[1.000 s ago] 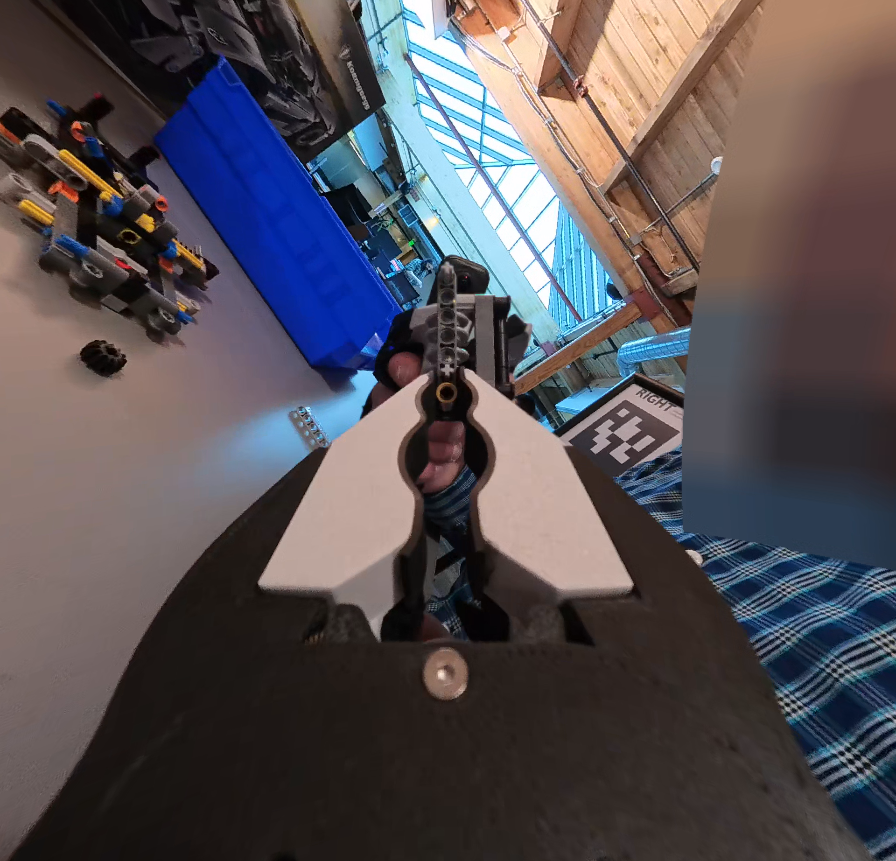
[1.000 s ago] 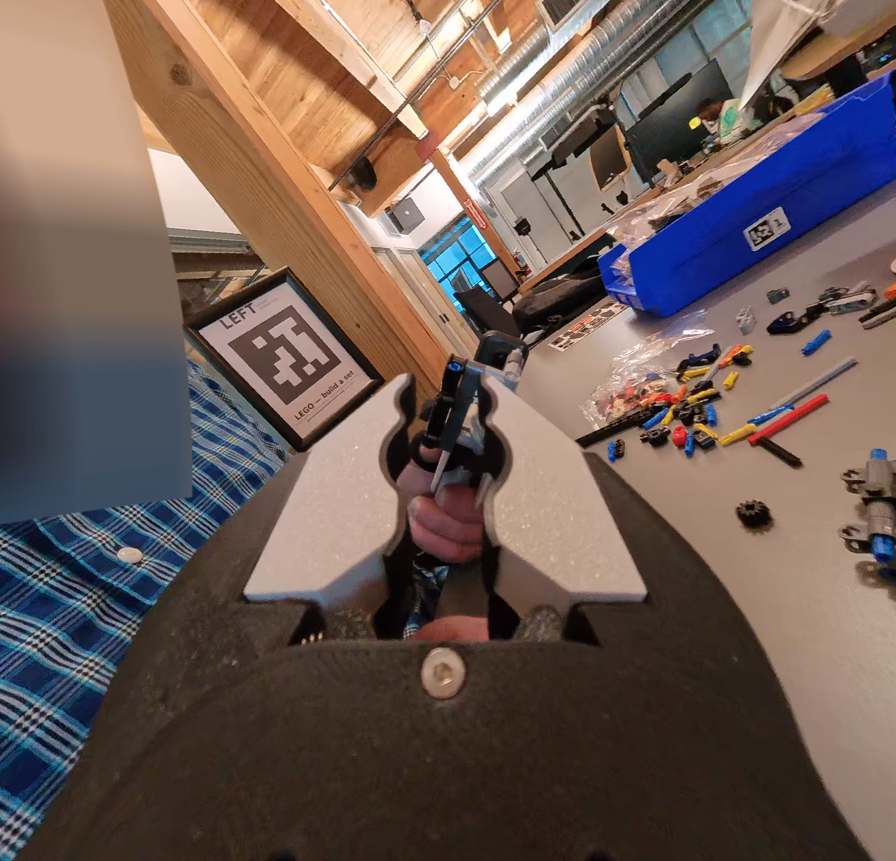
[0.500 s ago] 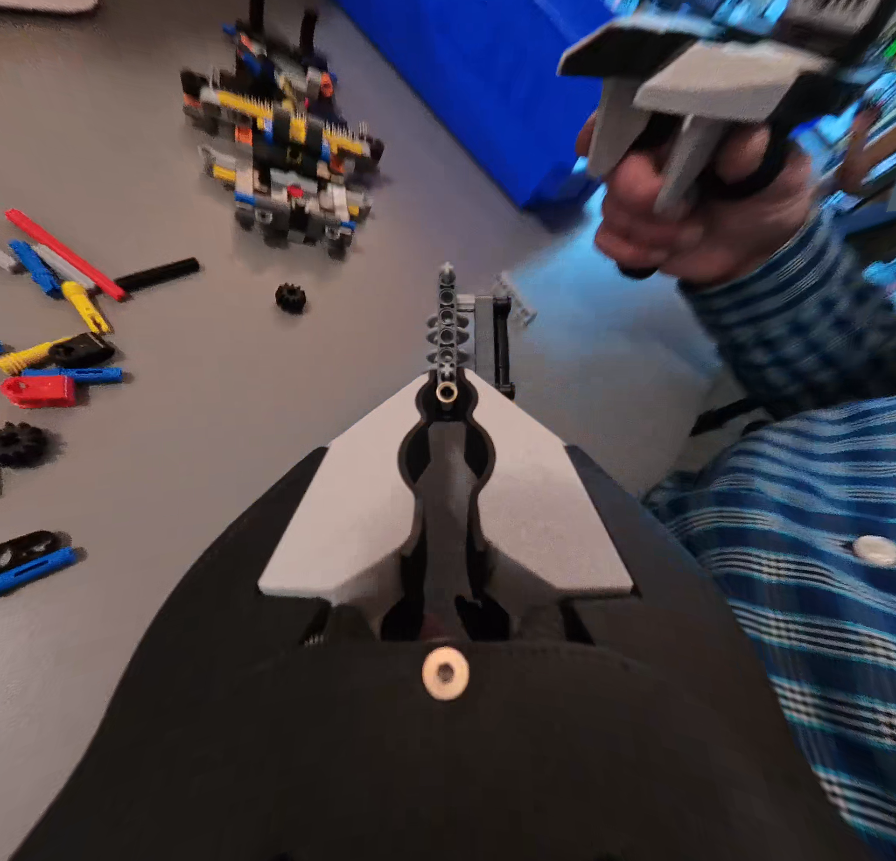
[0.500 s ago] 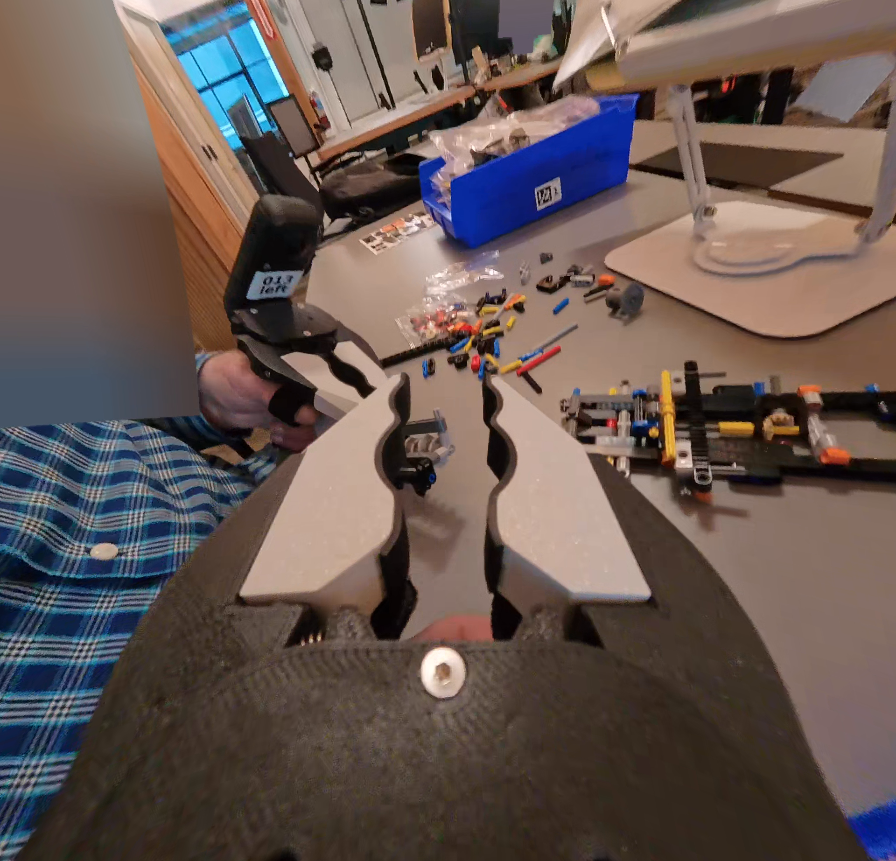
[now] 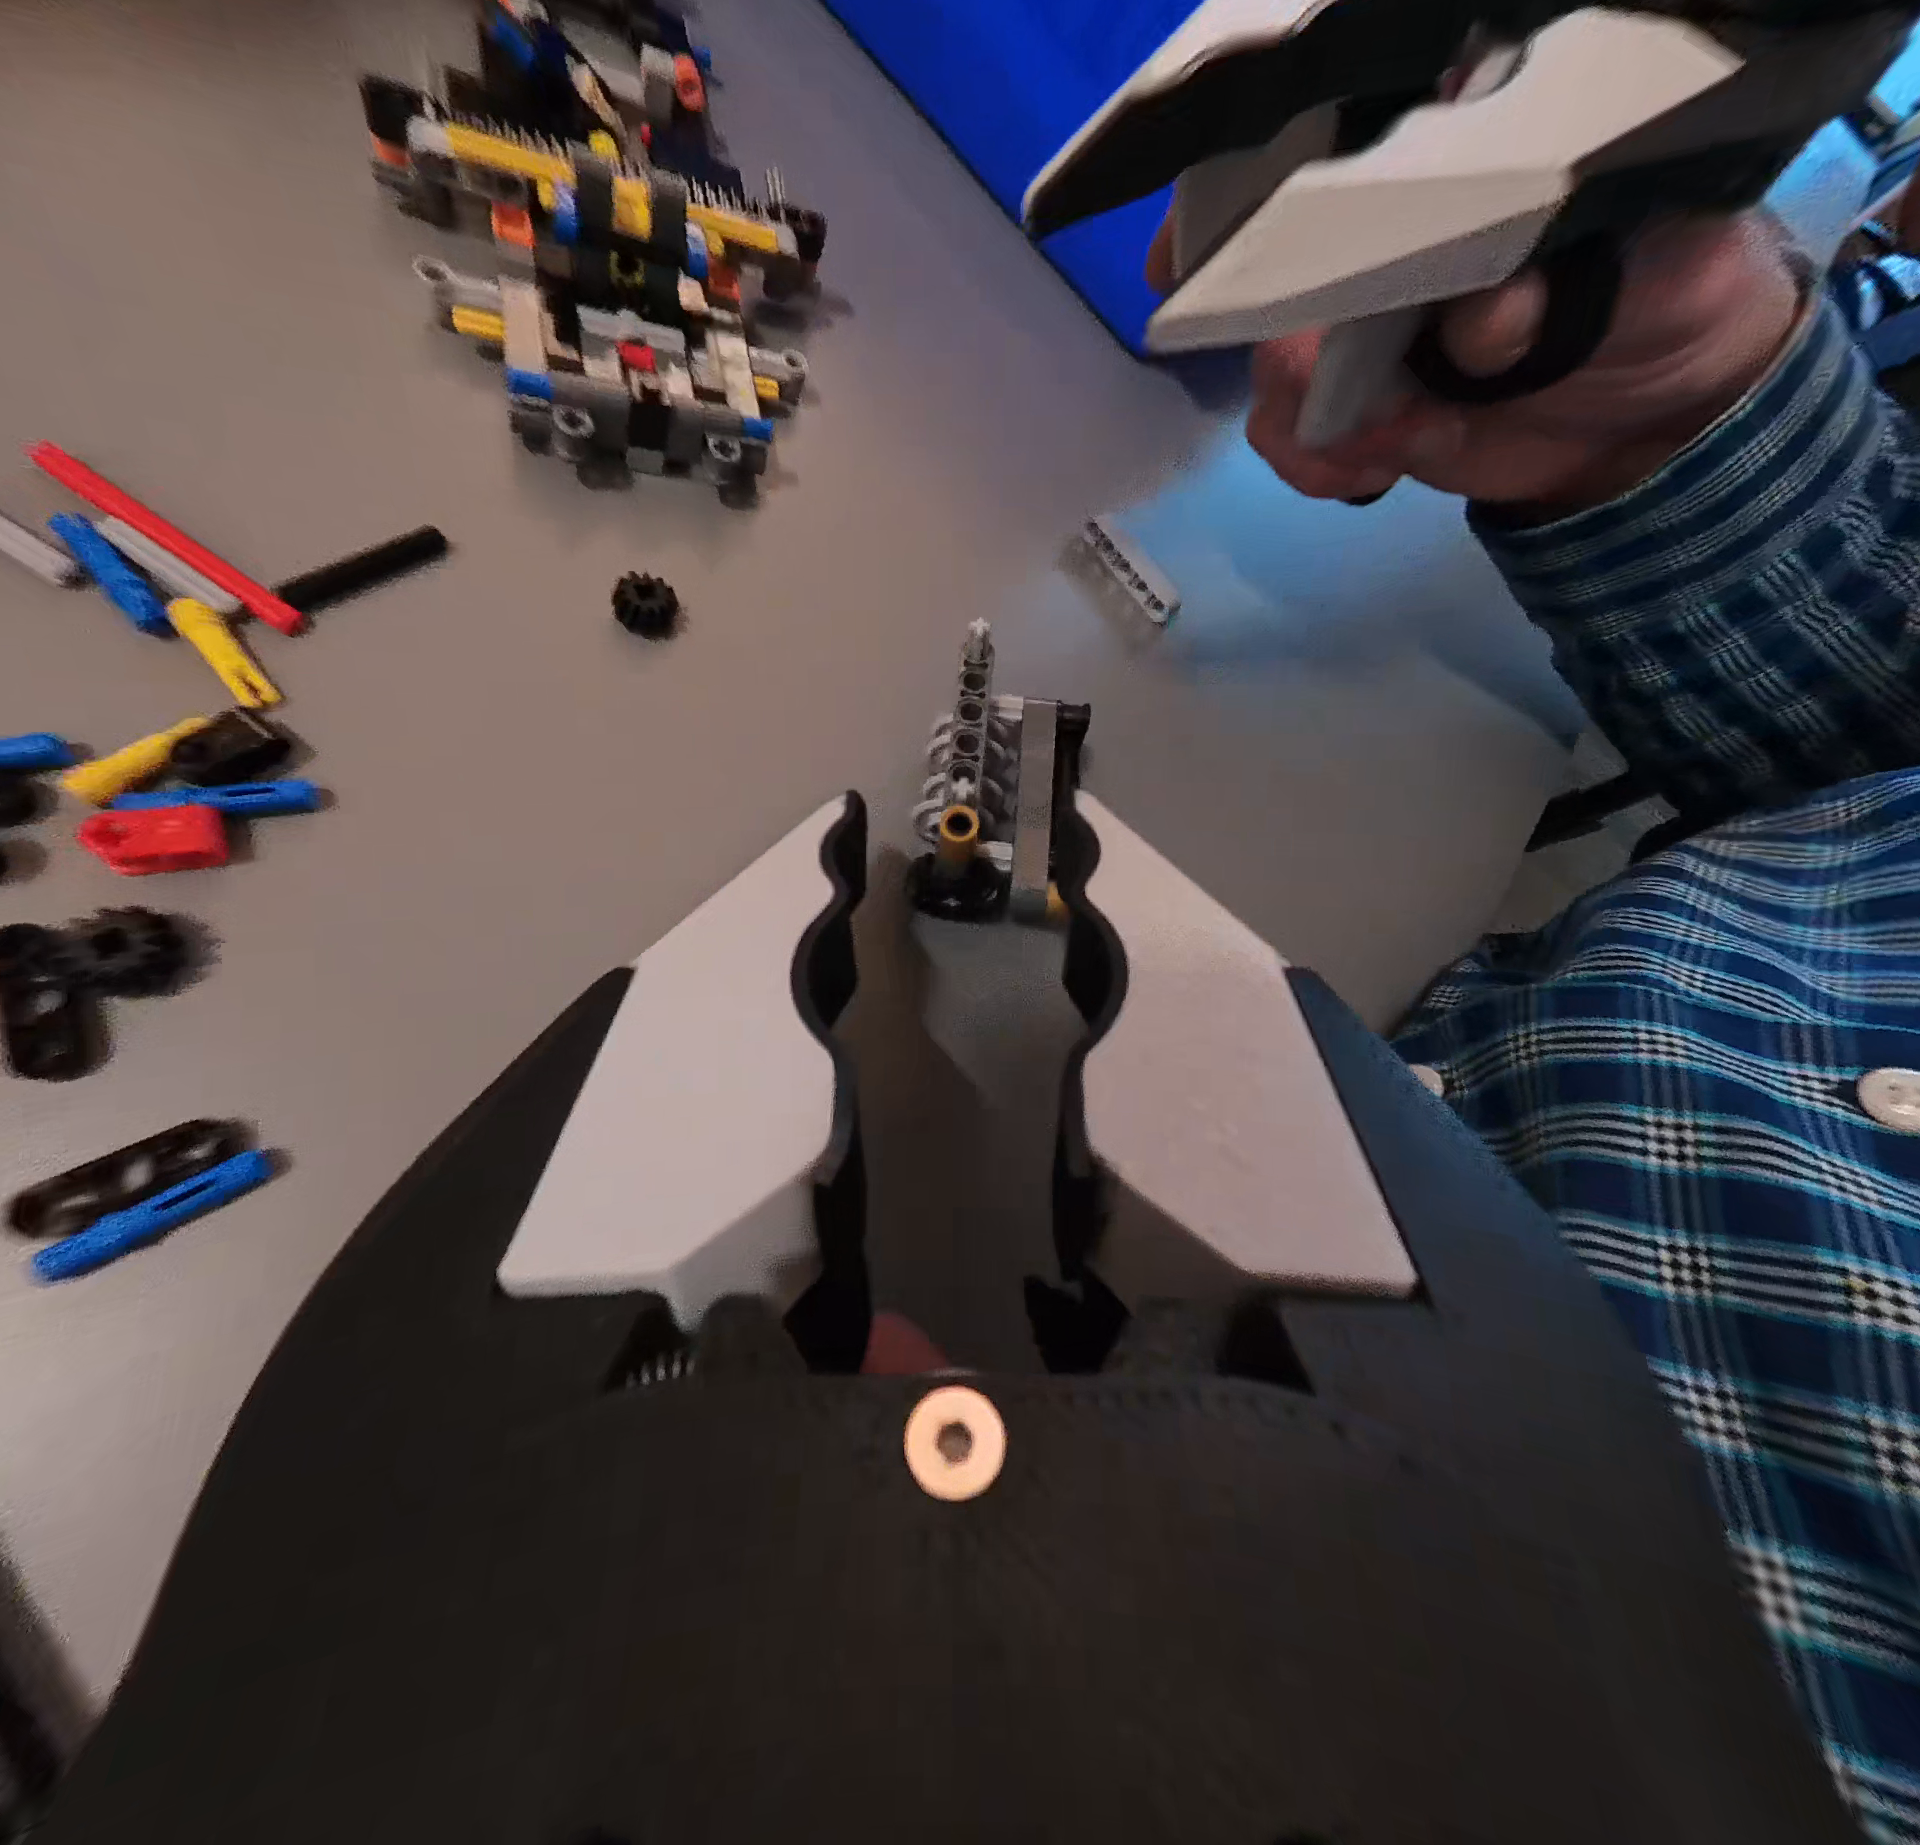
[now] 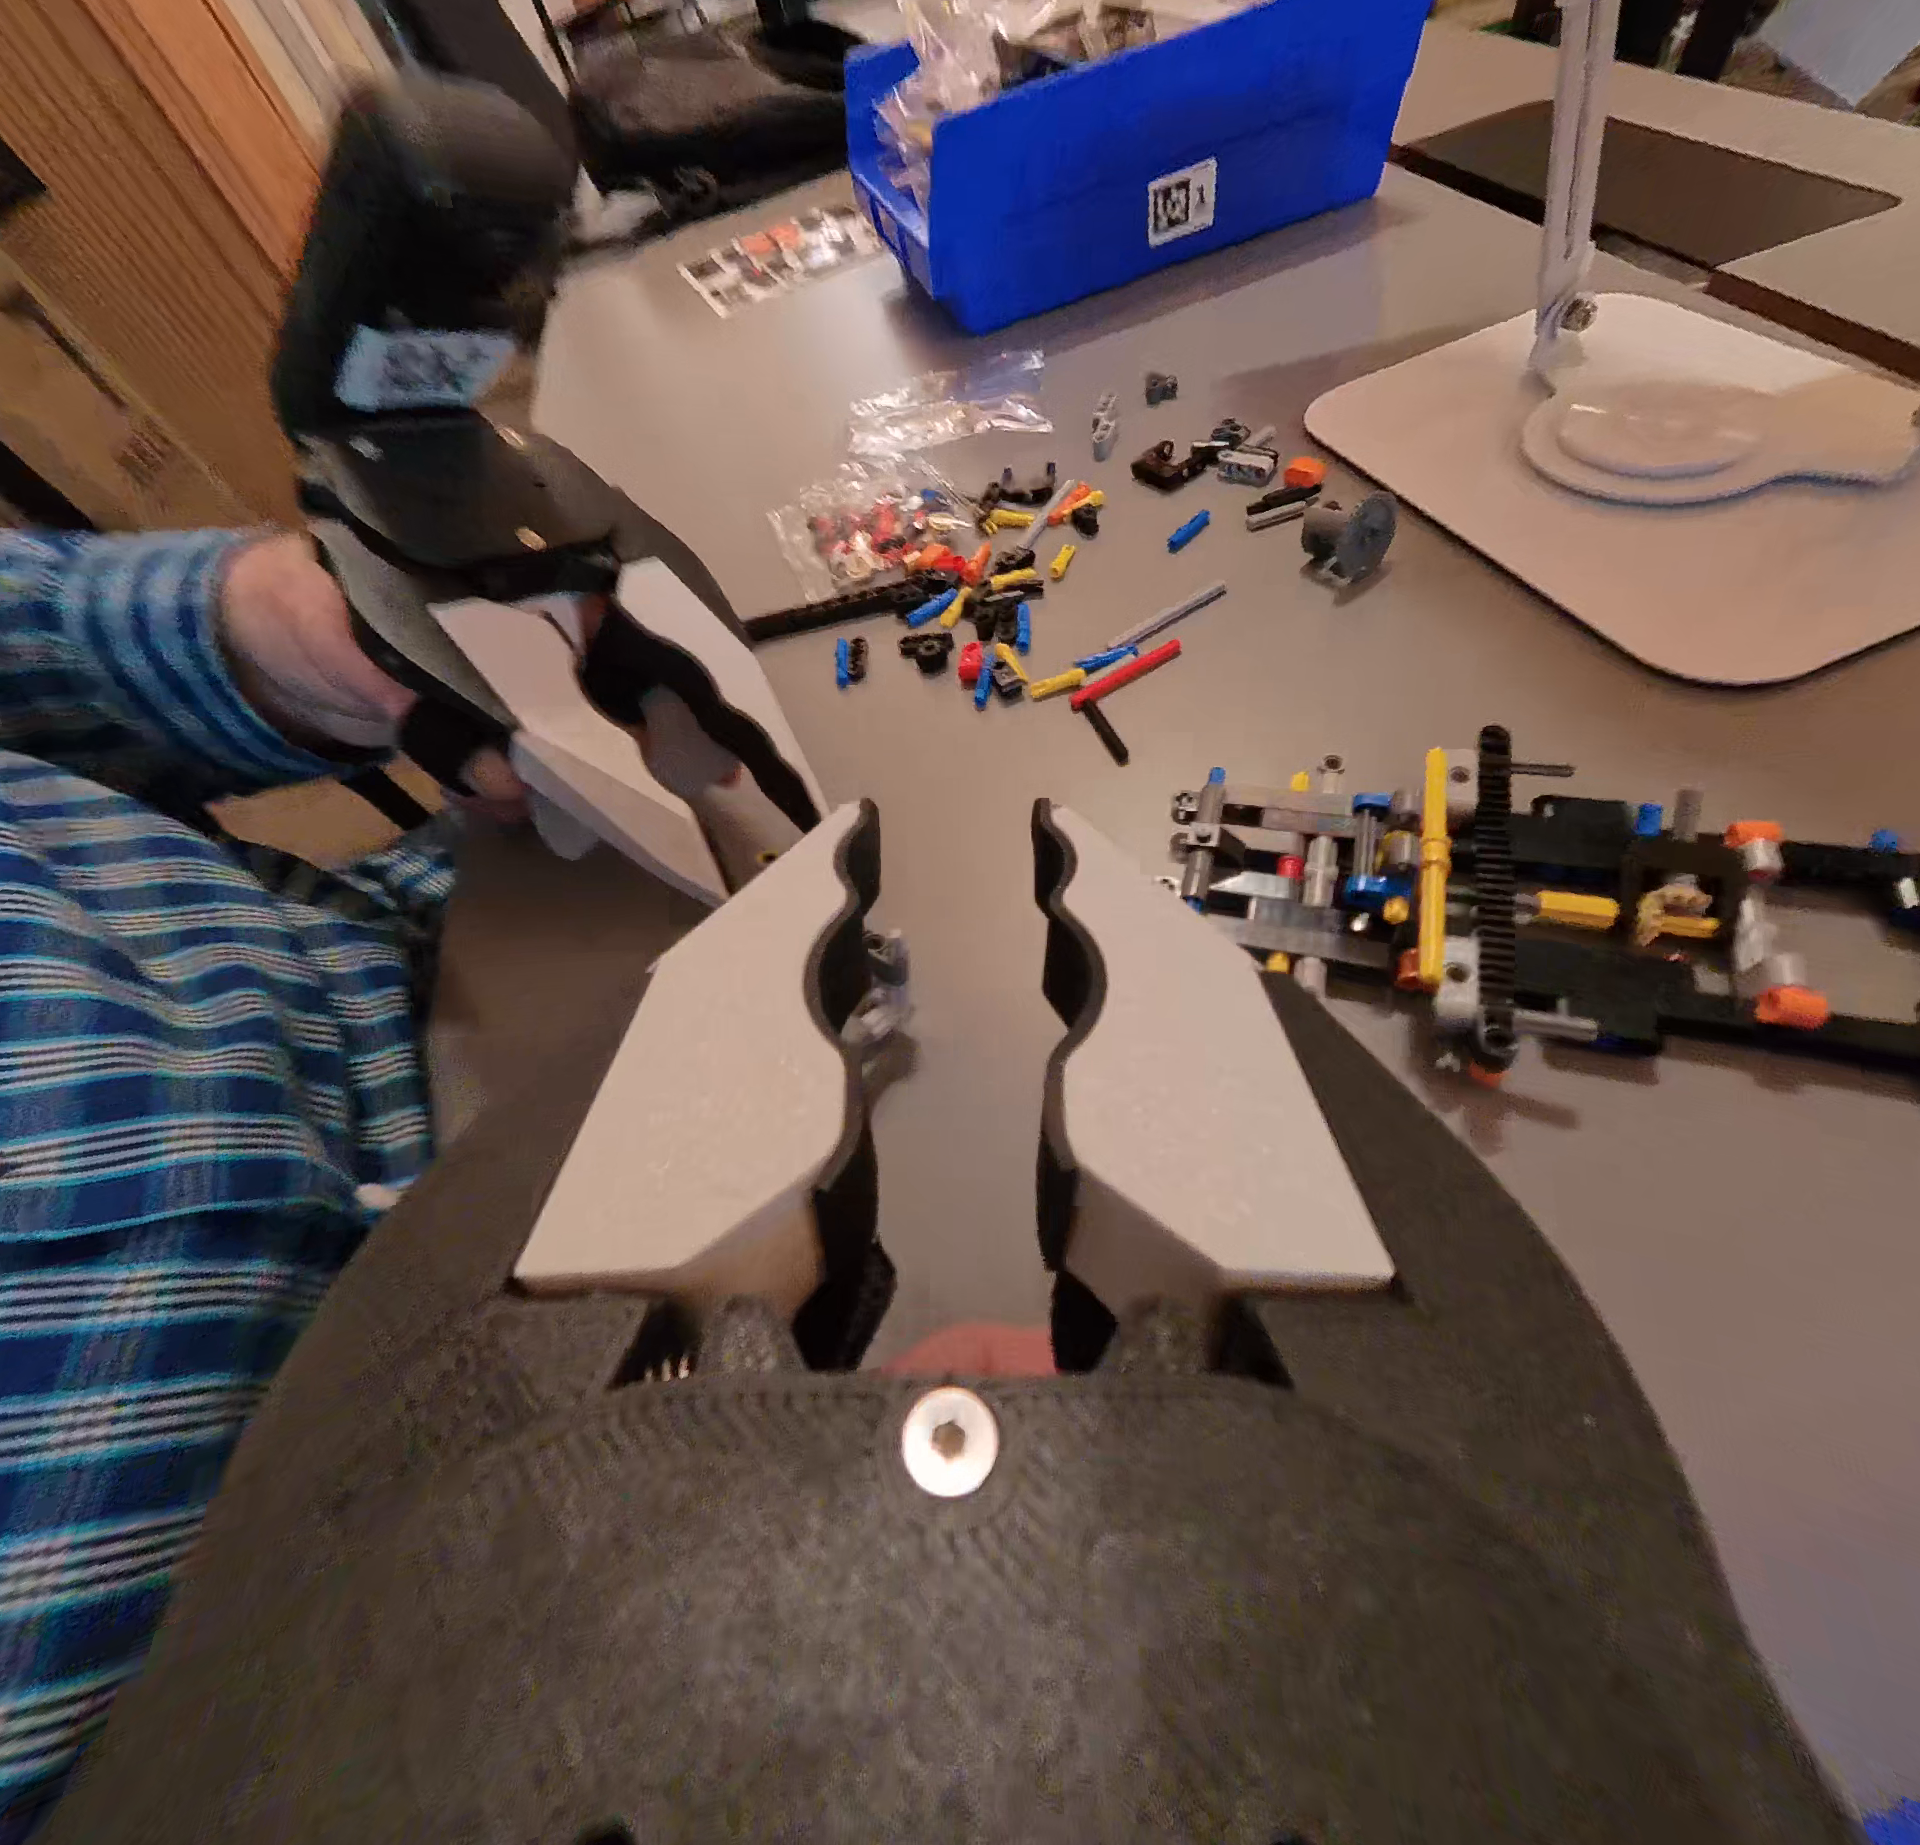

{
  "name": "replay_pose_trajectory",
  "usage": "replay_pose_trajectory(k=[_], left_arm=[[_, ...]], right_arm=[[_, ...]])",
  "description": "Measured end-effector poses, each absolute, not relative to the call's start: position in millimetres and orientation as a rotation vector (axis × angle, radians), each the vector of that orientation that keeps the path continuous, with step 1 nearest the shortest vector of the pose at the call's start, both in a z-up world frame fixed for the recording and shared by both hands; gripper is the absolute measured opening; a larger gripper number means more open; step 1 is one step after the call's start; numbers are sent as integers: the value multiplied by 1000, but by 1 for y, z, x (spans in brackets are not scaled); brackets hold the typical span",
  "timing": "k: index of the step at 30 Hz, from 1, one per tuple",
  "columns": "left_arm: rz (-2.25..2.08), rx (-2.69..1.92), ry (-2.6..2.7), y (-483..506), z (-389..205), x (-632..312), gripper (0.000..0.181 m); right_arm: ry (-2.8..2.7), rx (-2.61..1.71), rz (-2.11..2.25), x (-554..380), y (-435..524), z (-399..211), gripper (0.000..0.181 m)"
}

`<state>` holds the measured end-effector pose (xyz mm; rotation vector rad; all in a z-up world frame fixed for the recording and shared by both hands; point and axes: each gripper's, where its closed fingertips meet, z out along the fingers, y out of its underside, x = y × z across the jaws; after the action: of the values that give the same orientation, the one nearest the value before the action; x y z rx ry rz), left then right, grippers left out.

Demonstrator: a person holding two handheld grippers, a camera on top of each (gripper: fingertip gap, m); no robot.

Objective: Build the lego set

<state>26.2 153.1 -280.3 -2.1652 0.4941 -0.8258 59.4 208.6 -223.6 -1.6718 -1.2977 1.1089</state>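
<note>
Resting on the grey tabletop [image 5: 727, 860], a small grey sub-assembly [image 5: 987, 787] with a yellow pin is seen at the centre of the left wrist view, between the tips of the left tongs [image 5: 961, 839]. The jaws of the left tongs are spread apart; the sub-assembly lies close to the right-hand jaw, but contact cannot be confirmed. In the right wrist view, the right tongs [image 6: 951, 839] are likewise spread wide with nothing held, and a glimpse of the sub-assembly [image 6: 883, 985] is visible just beside the inner edge of the left-hand jaw. The partly built lego chassis [image 6: 1507, 902] is located at the right of that frame, well apart from both tongs; in the left wrist view it [image 5: 613, 268] appears at the upper left. A scatter of loose parts [image 6: 997, 590] is spread across the upper centre of the right wrist view, with a blue bin [image 6: 1122, 143] behind it at the top. A small black gear [image 5: 644, 603] is seen above left of centre in the left wrist view, near a grey beam [image 5: 1127, 569] lying farther right. A white stand base [image 6: 1621, 486] occupies the upper right of the right wrist view.
</note>
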Motion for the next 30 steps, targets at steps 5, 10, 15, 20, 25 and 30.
replay_pose_trajectory(k=[5, 10, 15, 20, 25, 30], left_arm=[[-654, -2110, 541, 152, -261, -12, 28], [-384, -2159, 587, 158, -264, -69, 29], [-261, -2172, 611, 162, -268, -103, 28], [-186, -2174, 630, 161, -280, -119, 27], [-202, -2125, 577, 162, -281, -125, 27], [-235, -2102, 567, 160, -281, -127, 26]], right_arm=[[-1545, -1641, 837, 23, 216, -238, 21], [-1740, -1615, 598, -14, 237, -258, 19], [-1851, -1606, 610, -51, 237, -268, 16], [-1959, -1590, 649, -87, 221, -277, 11], [-1998, -1651, 579, -108, 221, -298, 8], [-2008, -1735, 533, -113, 221, -312, 10]])
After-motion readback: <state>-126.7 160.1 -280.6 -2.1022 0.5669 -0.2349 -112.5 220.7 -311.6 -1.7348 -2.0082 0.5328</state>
